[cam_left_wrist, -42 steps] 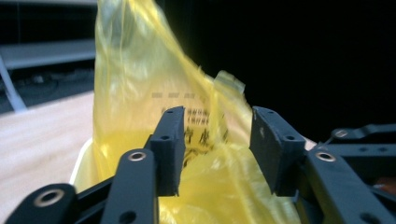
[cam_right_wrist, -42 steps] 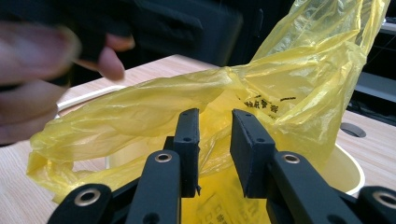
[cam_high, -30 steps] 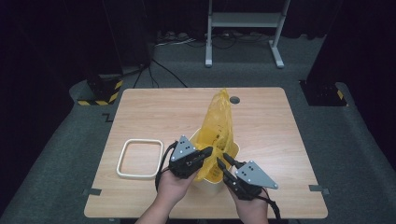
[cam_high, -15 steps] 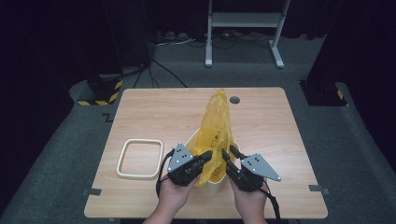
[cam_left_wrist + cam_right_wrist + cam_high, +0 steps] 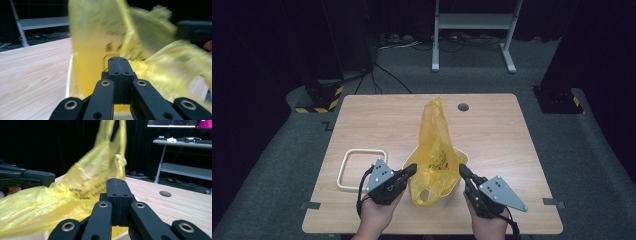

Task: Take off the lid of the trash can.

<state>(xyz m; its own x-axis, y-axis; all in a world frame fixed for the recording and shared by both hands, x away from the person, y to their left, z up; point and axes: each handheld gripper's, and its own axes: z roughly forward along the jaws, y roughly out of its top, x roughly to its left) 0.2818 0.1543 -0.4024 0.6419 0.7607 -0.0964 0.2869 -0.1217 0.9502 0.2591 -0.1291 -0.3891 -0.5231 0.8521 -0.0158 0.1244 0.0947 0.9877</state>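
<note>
Between hand-held grippers (image 5: 411, 170) (image 5: 462, 171), yellow bag (image 5: 434, 150)

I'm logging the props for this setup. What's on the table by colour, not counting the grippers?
Yellow: 1, the plastic bag
White: 2, the container under the bag and the square frame
Total: 3

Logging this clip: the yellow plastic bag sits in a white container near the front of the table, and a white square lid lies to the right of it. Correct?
Not quite. The white square lid lies to the left of the yellow plastic bag and its white container, beside the left tongs, as the high view shows. The rest stands.
</note>
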